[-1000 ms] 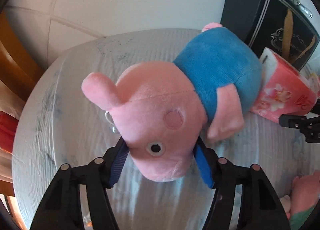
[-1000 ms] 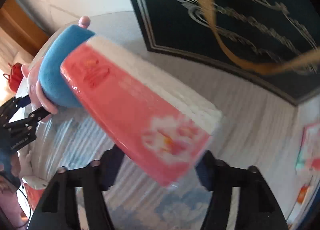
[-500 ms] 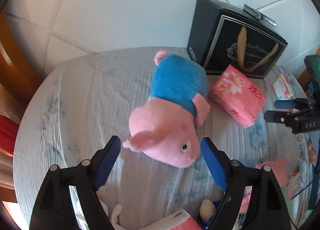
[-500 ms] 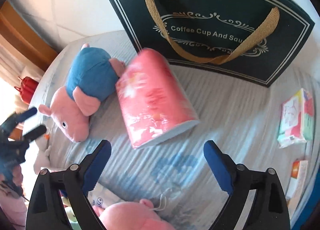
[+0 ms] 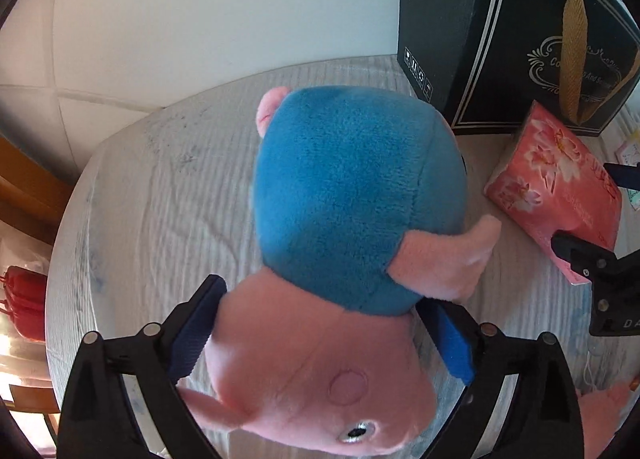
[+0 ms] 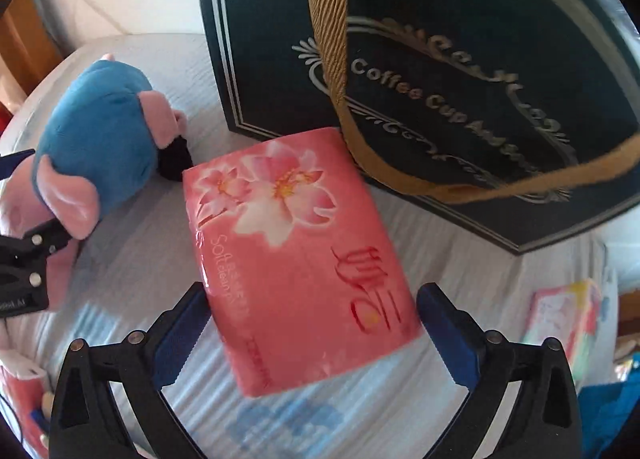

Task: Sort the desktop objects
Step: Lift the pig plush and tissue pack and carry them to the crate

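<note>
A plush pig (image 5: 352, 195) with a pink head and blue body lies on the grey cloth-covered table (image 5: 160, 199). My left gripper (image 5: 324, 331) straddles its neck, jaws wide and still opening, blue pads (image 5: 192, 331) at the plush's sides without squeezing. A pink flowered tissue pack (image 6: 296, 243) lies flat just right of the pig (image 6: 96, 147), in front of the bag. My right gripper (image 6: 312, 331) stands over its near end, jaws wide and still opening, with a gap at the right pad (image 6: 452, 339). Each gripper shows at the edge of the other's view.
A black gift bag (image 6: 460, 59) with gold rope handles stands against the white wall behind the pack. A small colourful pack (image 6: 560, 319) lies at the right. Another pink plush (image 5: 600, 407) and a red-white pack (image 6: 16, 379) lie near the front. The table's rounded edge curves at the left.
One second ago both grippers held their objects. Both let go, rose with the pig and pack lying on the table, and have now come back down close around them with wider jaws.
</note>
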Tool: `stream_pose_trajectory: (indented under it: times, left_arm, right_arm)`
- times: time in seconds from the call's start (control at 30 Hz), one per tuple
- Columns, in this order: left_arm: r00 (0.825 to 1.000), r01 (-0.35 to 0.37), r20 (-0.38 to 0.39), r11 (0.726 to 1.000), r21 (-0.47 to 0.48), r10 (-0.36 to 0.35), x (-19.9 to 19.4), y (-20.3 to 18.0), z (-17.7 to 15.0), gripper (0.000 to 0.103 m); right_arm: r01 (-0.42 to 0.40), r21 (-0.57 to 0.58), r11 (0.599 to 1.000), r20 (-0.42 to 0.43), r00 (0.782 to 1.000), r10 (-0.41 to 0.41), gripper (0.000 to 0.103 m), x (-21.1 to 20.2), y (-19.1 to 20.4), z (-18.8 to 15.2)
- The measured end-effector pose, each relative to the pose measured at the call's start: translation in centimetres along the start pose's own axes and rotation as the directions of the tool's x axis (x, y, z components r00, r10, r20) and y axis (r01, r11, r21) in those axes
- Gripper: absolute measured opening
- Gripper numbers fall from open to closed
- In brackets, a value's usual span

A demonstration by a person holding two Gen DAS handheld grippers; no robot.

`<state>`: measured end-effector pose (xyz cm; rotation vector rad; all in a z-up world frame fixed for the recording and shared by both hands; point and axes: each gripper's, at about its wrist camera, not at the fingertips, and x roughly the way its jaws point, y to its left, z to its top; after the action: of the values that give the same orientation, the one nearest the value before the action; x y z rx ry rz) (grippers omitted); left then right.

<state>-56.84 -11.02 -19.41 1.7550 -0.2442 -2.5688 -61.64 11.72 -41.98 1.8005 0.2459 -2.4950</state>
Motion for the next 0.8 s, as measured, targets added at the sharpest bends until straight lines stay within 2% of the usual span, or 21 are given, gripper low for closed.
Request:
stream_pose_trajectory:
  times: [0.1, 0.2, 0.23, 0.33, 0.4, 0.47, 0.6, 0.77, 0.8]
  left_arm:
    - [1.000, 0.018, -0.009, 1.000, 0.012, -0.018, 0.9, -0.6, 0.3, 0.095]
    - [1.000, 0.023, 0.021, 0.999, 0.024, -0.023, -0.1, -0.6, -0.6, 0.079]
    - [0.999, 0.028, 0.022, 0.999, 0.026, -0.028, -0.6, -0.6, -1.1, 0.074]
    - [0.996, 0.088, 0.019, 0.996, 0.018, -0.089, -2.3, -0.7, -2.8, 0.069]
    - [0.993, 0.115, 0.027, 0.993, 0.014, -0.115, -3.7, -0.8, -4.2, 0.067]
    - [0.991, 0.124, 0.047, 0.992, 0.004, -0.124, -5.4, -0.9, -5.3, 0.066]
    - [0.982, 0.124, 0.149, 0.992, -0.023, -0.120, -10.6, -1.2, -7.4, 0.065]
    - [0.950, 0.138, 0.288, 0.989, -0.052, -0.117, -18.9, -1.8, -10.3, 0.065]
    - [0.944, 0.139, 0.310, 0.989, -0.055, -0.116, -20.4, -2.0, -10.9, 0.065]
  right_arm:
    - [-0.016, -0.001, 1.000, -0.018, 1.000, 0.016, 0.103, 2.4, 0.4, 0.9]
    - [-0.017, 0.021, 1.000, -0.031, 0.999, 0.017, 0.097, 3.2, 0.8, 0.5]
    - [-0.029, 0.017, 0.999, -0.042, 0.999, 0.030, 0.097, 3.2, 1.1, 0.0]
    - [-0.067, 0.004, 0.998, -0.072, 0.995, 0.067, 0.095, 3.0, 2.0, -2.0]
    - [-0.069, 0.013, 0.998, -0.063, 0.996, 0.069, 0.095, 2.1, 2.3, -3.5]
    - [-0.078, 0.038, 0.996, -0.033, 0.996, 0.080, 0.095, 0.7, 2.2, -4.9]
    - [-0.088, 0.064, 0.994, 0.048, 0.995, 0.085, 0.095, -3.6, 2.5, -6.6]
    - [-0.081, 0.083, 0.993, 0.182, 0.981, 0.065, 0.095, -11.0, 3.5, -8.6]
    - [-0.085, 0.089, 0.992, 0.206, 0.976, 0.065, 0.095, -13.1, 1.9, -10.3]
